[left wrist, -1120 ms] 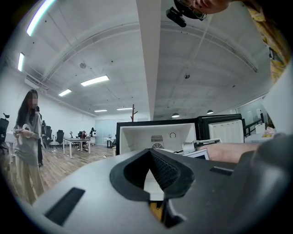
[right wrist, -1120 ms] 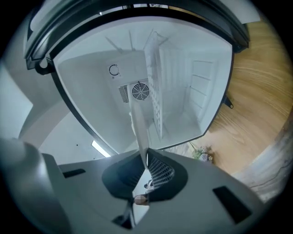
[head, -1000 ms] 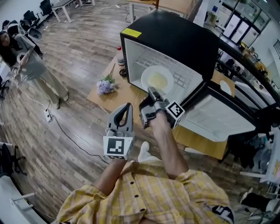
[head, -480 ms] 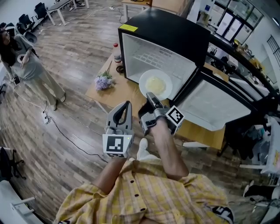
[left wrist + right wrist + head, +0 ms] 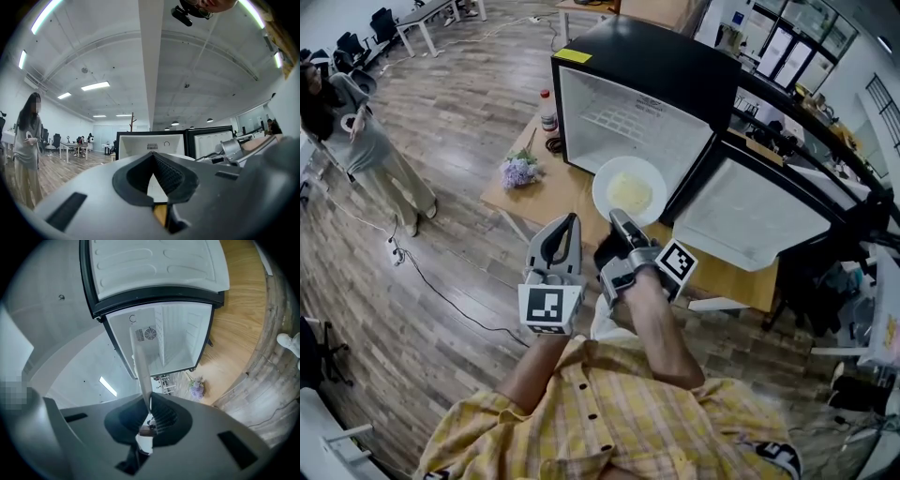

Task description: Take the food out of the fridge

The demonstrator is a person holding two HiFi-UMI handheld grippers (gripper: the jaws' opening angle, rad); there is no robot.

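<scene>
Right gripper (image 5: 617, 217) is clamped on the near rim of the white plate (image 5: 602, 187). In my right gripper view the plate (image 5: 140, 366) shows edge-on as a thin pale strip running straight out from between the pressed pads (image 5: 159, 416). The plate extends away from the claw toward the fridge (image 5: 656, 66). The pale yellow food (image 5: 630, 191) sits at its centre, just beyond the jaw tips. From the head view I read the plate as level, at the mouth of the open white compartment, by its lower front edge and over the wooden table (image 5: 544, 192). The fridge door (image 5: 750, 220) hangs wide open to the right. Left gripper (image 5: 570, 223) hovers just left of the right one, apart from the plate. In its own view the left gripper (image 5: 153, 154) has its jaws together at the tips with nothing between them. Purple flowers (image 5: 520, 172) lie on the table left of the fridge
</scene>
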